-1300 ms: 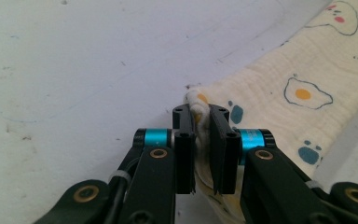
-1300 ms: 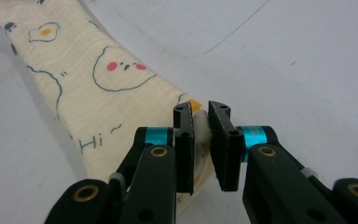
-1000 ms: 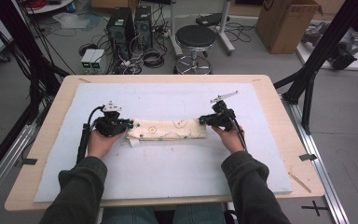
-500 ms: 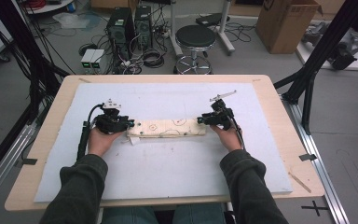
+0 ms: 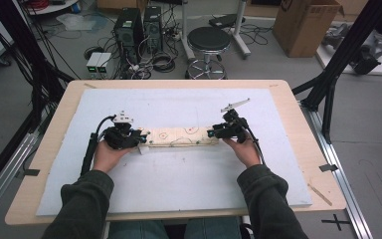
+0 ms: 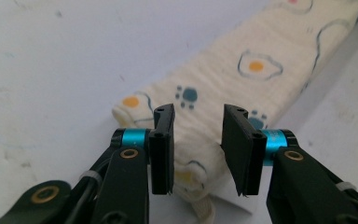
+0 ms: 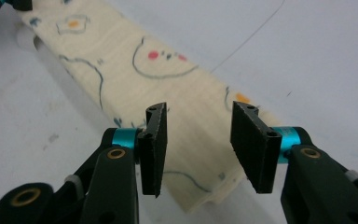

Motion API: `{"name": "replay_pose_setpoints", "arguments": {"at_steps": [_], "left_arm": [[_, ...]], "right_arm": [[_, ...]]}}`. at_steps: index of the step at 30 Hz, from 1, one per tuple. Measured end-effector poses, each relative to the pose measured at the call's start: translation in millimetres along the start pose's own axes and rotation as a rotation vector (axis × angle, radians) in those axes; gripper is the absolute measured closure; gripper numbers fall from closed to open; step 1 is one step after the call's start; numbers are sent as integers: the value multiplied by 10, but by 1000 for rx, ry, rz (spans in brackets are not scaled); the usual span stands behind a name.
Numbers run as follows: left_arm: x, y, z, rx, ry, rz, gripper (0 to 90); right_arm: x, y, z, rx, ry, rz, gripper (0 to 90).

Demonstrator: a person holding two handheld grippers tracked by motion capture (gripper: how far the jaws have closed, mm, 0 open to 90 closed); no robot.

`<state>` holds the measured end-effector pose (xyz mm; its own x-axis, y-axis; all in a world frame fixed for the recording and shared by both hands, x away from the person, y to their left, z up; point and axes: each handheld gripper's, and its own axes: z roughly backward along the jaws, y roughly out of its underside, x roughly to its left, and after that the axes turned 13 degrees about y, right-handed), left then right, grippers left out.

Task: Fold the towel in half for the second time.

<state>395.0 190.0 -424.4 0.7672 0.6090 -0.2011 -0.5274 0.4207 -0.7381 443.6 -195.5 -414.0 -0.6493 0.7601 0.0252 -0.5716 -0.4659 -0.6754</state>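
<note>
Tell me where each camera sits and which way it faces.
High view: above the person's side, facing forward and down on the table; both forearms and tongs show.
Left gripper view: on the left tongs, looking along the open jaws at the cloth.
Right gripper view: on the right tongs, jaws open.
All three share the cloth.

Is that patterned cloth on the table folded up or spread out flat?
Folded. The cloth lies as a long narrow strip on the white mat, with layered edges showing at its end in the left gripper view.
</note>
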Motion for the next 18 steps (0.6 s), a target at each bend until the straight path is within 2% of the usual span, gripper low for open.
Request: {"name": "replay_pose_setpoints", "arguments": {"at_steps": [3,5,7,12,15,18], "left_arm": [[-3,8,-32,14,-3,1,640],[1,11,-41,17,1,3,638],[26,26,-49,17,9,19,637],[25,20,-48,20,5,11,631],[14,9,-17,-3,11,11,607],[5,-10,46,-41,19,12,594]], "right_arm": [[48,18,-68,49,15,26,554],[57,26,-95,63,27,31,555],[49,30,-104,66,25,32,556],[47,36,-107,69,23,33,555],[60,19,-75,52,27,33,536],[60,-13,-3,-1,19,21,512]]}}
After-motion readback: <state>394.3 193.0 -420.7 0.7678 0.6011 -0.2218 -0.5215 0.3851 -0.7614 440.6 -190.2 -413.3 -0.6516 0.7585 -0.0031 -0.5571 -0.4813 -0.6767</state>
